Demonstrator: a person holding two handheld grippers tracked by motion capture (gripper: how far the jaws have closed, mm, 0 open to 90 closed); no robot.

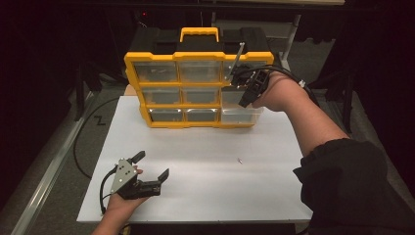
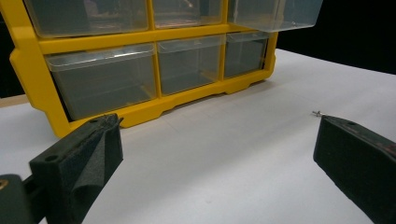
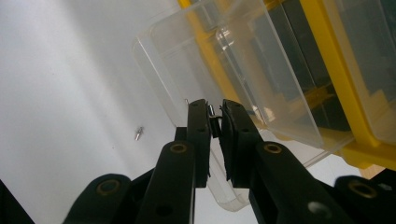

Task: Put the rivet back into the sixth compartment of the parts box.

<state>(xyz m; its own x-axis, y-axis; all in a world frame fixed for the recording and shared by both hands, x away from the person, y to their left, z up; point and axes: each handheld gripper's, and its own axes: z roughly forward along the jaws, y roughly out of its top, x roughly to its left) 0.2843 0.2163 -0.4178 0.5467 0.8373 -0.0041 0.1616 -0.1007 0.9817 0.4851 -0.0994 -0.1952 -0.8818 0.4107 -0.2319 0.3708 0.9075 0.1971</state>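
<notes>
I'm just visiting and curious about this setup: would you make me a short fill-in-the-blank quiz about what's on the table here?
1. The organizer holding the clear drawers has a frame coloured ____.
2. The right tool pinches a small ____ object above the pulled-out drawer.
3. The left tool rests on the white table with its jaws ____.
4. One small screw lies loose on the ____.

Missing words: yellow; metal; open; table
</notes>
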